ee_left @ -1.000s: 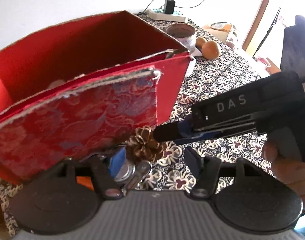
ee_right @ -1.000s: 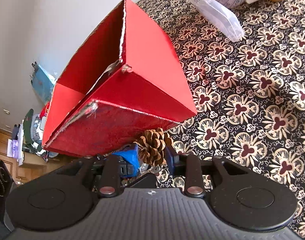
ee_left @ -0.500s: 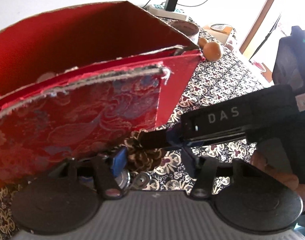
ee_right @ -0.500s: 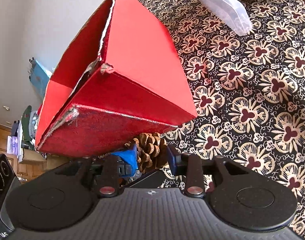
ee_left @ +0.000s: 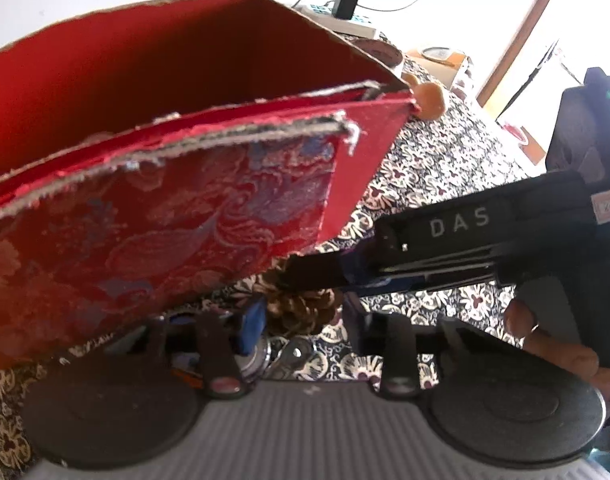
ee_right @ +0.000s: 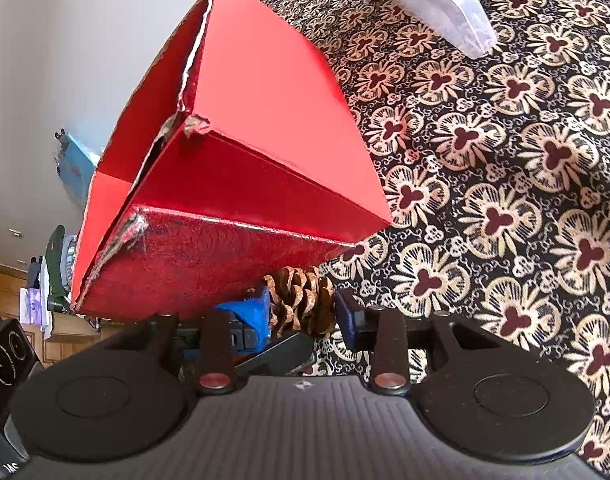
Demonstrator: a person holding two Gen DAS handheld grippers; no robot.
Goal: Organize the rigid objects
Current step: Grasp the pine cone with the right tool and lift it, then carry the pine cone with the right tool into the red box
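Right claw [ee_right: 303, 312] clenched on a brown pine cone [ee_right: 301, 300], pinched between the blue pads [ee_right: 261, 312] at 6 o'clock of the right wrist view. Pine cone held just under the lower near corner of a red box [ee_right: 265, 128], touching or nearly touching its brocade-covered face; hard to tell which. Red box tilted, open top facing away toward 10 o'clock, standing on the worktop [ee_right: 525, 184] with its dark floral cloth. A clear plastic container [ee_right: 433, 4] lying on the cloth at 1 o'clock, well apart from the box.

In the left wrist view, right claw [ee_left: 305, 276] seen reaching in from 3 o'clock, black body marked DAS, tip closed on the pine cone [ee_left: 301, 312]. Left claw [ee_left: 301, 324] released, pads set apart either side of the cone with nothing clearly gripped; a blue pad [ee_left: 253, 320] just left of the cone. Some metal pieces [ee_left: 289, 356] lying on the cloth below the cone. Red box [ee_left: 165, 216] filling the frame from 9 to 12 o'clock, interior plain red. An orange fruit [ee_left: 429, 100] beyond its far corner at 1 o'clock, a power strip [ee_left: 345, 24] with a charger at 12 o'clock.
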